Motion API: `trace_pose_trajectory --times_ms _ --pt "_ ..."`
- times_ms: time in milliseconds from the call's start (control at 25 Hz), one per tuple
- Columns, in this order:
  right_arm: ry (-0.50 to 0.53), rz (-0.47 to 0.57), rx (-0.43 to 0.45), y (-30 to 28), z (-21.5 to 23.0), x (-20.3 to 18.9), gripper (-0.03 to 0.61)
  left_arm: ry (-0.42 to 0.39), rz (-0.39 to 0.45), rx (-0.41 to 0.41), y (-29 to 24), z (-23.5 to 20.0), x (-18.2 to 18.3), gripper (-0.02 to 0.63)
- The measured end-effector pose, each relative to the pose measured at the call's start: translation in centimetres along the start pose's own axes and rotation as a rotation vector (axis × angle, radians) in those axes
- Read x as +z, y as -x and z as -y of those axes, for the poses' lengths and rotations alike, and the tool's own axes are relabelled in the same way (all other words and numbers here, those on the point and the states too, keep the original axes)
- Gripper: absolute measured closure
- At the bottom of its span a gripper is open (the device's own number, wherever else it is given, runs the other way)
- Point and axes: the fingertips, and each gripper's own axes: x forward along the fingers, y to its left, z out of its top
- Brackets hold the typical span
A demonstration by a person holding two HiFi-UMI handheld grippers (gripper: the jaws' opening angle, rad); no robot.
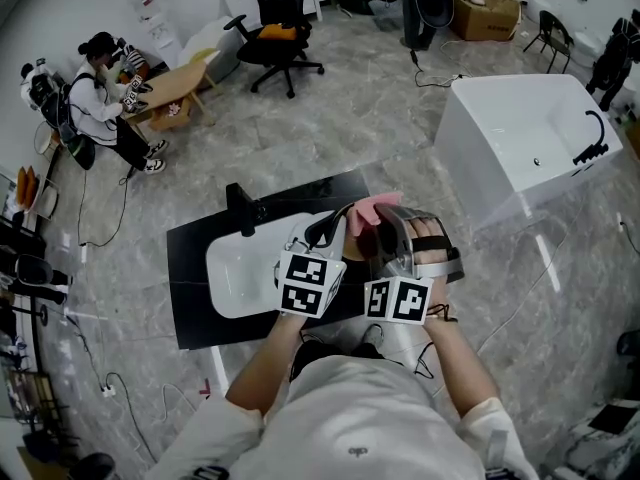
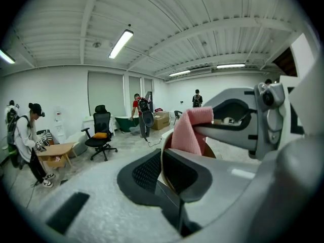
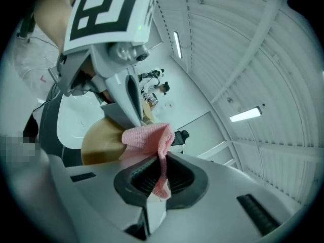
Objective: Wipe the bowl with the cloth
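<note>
basin (image 1: 235, 273) in black counter (image 1: 190, 293), marbled floor (image 1: 350, 118)

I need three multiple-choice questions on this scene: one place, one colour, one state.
1. Where is the cloth? A in the sink; B in the right gripper, at the bowl; C on the floor.
2. What colour is the cloth? A blue; B green; C pink.
3. The left gripper is: A shut on the bowl's rim; B open; C shut on the cloth.
Answers: 1 B, its jaws pinch the cloth; 2 C, plainly pink; 3 A, the rim sits between closed jaws.
</note>
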Motion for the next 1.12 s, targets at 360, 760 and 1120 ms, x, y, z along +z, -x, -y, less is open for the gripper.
trace_pose_trajectory --times_ms 360,760,1120 --pt "-0.156 0.092 -0.139 2.2 6.8 0.0 0.561 0.009 -0.007 0.018 0.0 -0.8 -0.1 0.588" --pt "-0.627 0.231 -0.097 3.4 9.3 -2.9 0.562 0.083 -0.024 0.004 -0.5 -1.2 -0.9 0.588" --pt "-0.989 0.210 0.047 2.2 5.9 -8.2 0.562 0.201 -0.074 -0.005 -1.6 -1.7 -2.8 0.588"
